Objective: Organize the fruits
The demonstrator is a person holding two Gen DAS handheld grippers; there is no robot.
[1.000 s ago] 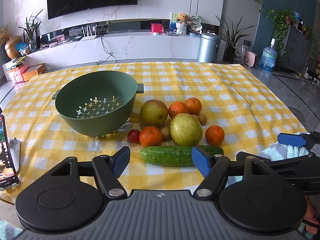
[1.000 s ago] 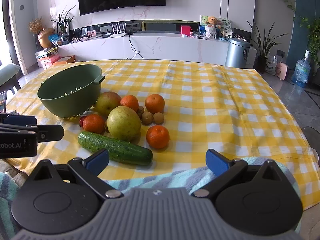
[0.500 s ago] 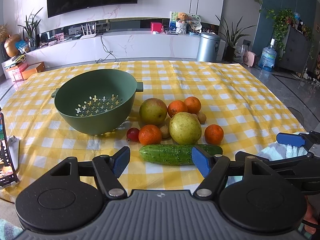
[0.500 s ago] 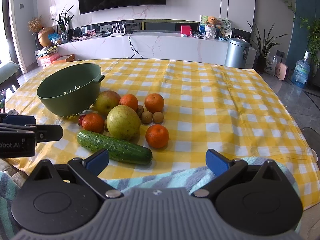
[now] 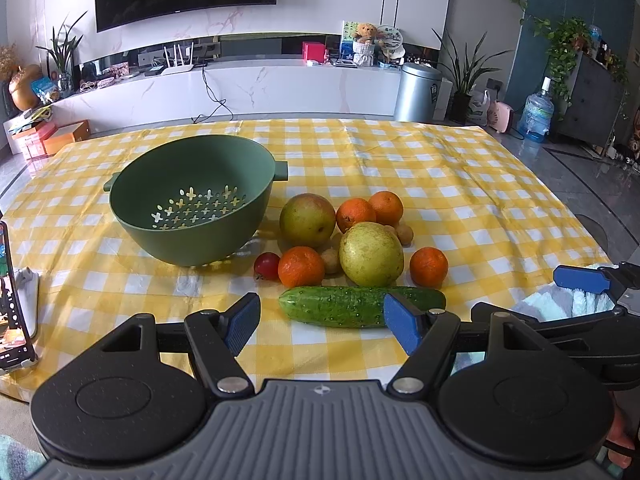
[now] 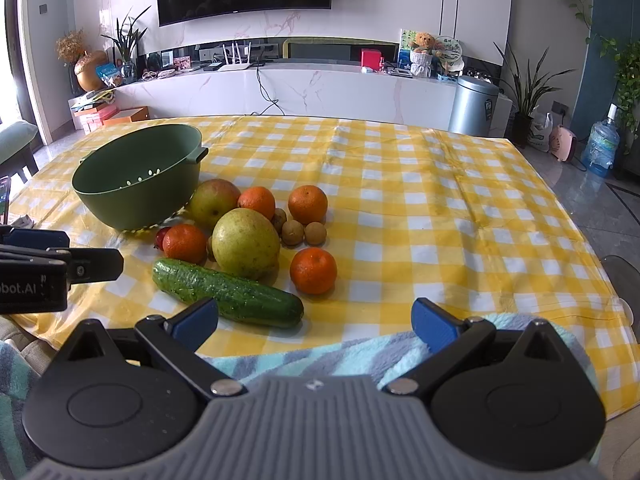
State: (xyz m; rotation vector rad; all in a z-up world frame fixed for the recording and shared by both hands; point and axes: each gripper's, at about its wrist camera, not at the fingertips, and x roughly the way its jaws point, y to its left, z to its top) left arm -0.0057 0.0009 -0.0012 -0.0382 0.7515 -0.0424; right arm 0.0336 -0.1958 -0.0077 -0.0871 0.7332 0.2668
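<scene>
A green colander (image 5: pixel 188 216) (image 6: pixel 138 178) stands empty on the yellow checked tablecloth (image 5: pixel 440 184). To its right lies a cluster of fruit: a large yellow-green pear (image 5: pixel 371 254) (image 6: pixel 245 242), a reddish-green apple (image 5: pixel 307 219), several oranges (image 5: pixel 429 267) (image 6: pixel 313 271), a small red fruit (image 5: pixel 267 266) and small brown longans (image 6: pixel 293 233). A cucumber (image 5: pixel 352 306) (image 6: pixel 228 293) lies in front of them. My left gripper (image 5: pixel 322 324) hangs open near the table's front edge, just short of the cucumber. My right gripper (image 6: pixel 316 322) is open over a striped towel (image 6: pixel 320 354).
A phone (image 5: pixel 12 300) leans on a stand at the table's left edge. The right half of the tablecloth (image 6: pixel 460 208) carries nothing. Beyond the table are a white media console (image 5: pixel 260 88), a metal bin (image 5: pixel 418 92) and a water jug (image 5: pixel 536 114).
</scene>
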